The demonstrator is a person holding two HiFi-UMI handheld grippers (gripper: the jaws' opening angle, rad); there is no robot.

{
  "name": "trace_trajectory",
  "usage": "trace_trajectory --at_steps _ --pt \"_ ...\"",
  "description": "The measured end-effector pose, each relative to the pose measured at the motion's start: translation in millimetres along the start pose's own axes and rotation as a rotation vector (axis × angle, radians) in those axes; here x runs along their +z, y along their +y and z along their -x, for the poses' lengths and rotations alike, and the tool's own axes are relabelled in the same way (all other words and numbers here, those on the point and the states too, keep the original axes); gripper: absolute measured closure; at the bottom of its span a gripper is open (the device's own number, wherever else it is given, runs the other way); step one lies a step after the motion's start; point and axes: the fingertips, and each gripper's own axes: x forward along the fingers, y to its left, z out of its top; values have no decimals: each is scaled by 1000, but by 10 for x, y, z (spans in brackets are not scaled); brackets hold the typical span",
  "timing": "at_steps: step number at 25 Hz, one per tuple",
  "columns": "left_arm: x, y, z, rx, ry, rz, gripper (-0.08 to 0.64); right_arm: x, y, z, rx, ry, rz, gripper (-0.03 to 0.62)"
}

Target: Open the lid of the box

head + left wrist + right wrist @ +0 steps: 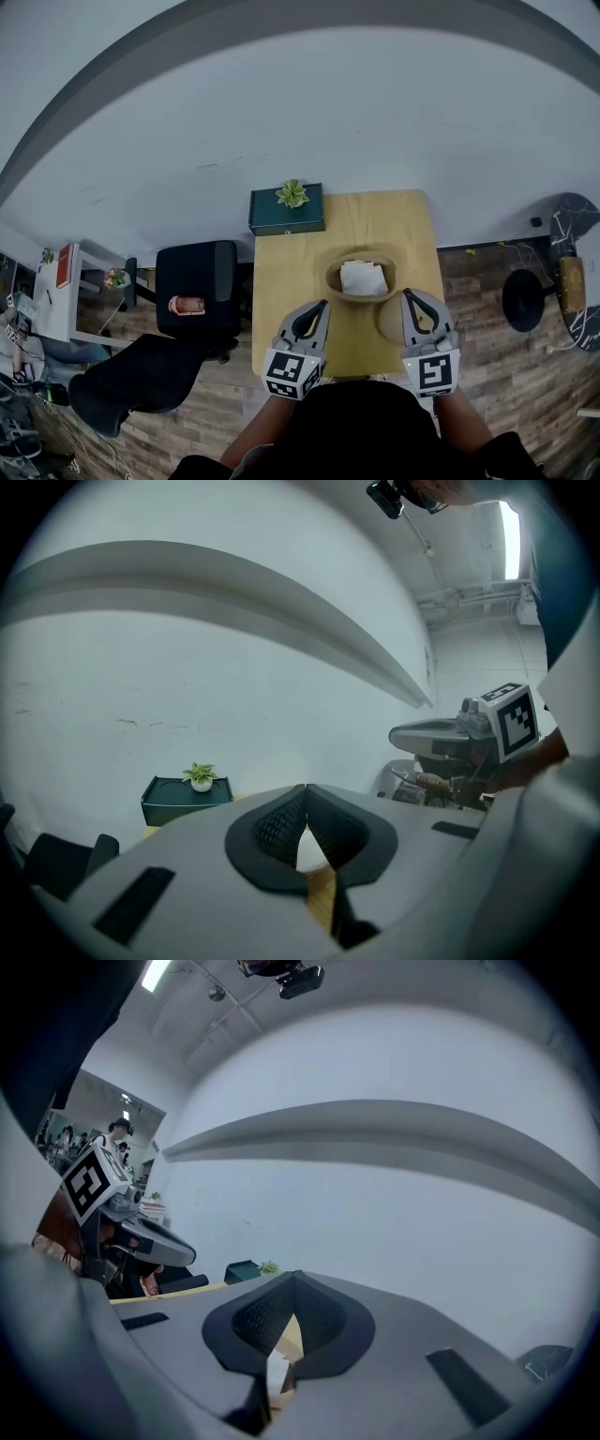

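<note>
Plainly, the round wooden box [360,298] stands uncovered near the desk's [281,281] middle, white paper [363,277] inside, its lid [388,324] flat toward the near right corner. My left gripper [317,314] and right gripper [412,302] are closed, empty.

Bright even light, warped edges, perhaps soft

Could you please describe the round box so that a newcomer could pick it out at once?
Find the wooden table. Near its middle stands a round wooden box. It alone is open, with white paper inside, unlike the closed dark green case topped by a plant at the far left corner.
</note>
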Motion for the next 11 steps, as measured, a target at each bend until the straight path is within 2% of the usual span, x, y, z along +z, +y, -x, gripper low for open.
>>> trace_trajectory --at_steps 6,11 --pt "282 -56 85 -6 -65 -20 543 103 -79 11 -21 -40 -20 574" --pt "466 -90 111 -18 -99 -25 543 234 -56 14 -3 -97 -30 574"
